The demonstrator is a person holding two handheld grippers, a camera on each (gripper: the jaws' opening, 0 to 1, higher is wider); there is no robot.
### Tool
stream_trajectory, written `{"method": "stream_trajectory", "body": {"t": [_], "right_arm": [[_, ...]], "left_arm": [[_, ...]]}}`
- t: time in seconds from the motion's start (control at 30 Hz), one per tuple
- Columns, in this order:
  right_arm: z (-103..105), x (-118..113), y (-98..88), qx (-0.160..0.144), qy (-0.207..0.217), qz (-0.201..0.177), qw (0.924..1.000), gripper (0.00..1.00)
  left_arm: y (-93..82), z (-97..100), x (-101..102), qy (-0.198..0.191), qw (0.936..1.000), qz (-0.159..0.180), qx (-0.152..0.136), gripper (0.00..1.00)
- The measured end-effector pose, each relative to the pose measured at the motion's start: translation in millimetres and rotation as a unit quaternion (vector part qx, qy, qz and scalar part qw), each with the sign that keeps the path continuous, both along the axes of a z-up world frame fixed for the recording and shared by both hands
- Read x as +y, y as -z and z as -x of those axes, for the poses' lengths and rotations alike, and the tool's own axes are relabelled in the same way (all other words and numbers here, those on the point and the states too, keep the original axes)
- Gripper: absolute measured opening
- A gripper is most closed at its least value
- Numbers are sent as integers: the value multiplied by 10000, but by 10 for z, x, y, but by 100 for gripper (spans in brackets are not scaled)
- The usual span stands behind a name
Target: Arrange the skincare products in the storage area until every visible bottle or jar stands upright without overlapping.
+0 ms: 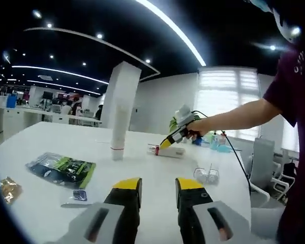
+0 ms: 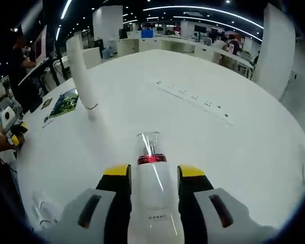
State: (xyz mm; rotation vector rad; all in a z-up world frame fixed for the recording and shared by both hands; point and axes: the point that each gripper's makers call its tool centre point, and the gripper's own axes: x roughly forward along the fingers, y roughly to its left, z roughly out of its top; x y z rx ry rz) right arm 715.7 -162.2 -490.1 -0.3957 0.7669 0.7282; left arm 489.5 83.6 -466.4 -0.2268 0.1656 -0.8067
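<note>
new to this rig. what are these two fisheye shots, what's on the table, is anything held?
No robot arm: a person holds a hand gripper in each hand, and a camera rides on each. In the left gripper view, the left gripper hangs open over a white table, with the right gripper ahead at a lying white bottle. The right gripper view looks down that bottle between the yellow-tipped fingers, which flank it; a firm grip can't be confirmed. Also on the table: an upright white tube, a green packet, small clear jars.
</note>
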Motion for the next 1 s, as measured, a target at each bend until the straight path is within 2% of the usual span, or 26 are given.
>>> {"method": "stream_trajectory", "body": {"t": [0.17, 0.3, 0.43, 0.67, 0.8, 0.93, 1.0], "right_arm": [[-33, 50, 79, 226, -27, 124, 9997, 29], [-72, 63, 147, 301, -199, 397, 9986, 28], [-116, 38, 192, 308, -366, 556, 9973, 28], [-57, 59, 182, 247, -565, 682, 9958, 27], [-75, 32, 175, 274, -455, 656, 9964, 25], [-74, 66, 82, 257, -369, 279, 9986, 25], [-37, 94, -36, 141, -278, 163, 9994, 25]], "left_arm": [[3, 1, -13, -12, 10000, -11, 1, 27], [13, 13, -34, 30, 9999, -98, -47, 27], [16, 10, -28, 37, 9999, -90, -43, 27], [13, 13, -30, 23, 9999, -82, -53, 27], [16, 11, -25, 18, 9999, -97, -58, 27], [18, 10, -24, 9, 9999, -100, -53, 27], [24, 11, -31, 18, 9999, -111, -43, 27]]}}
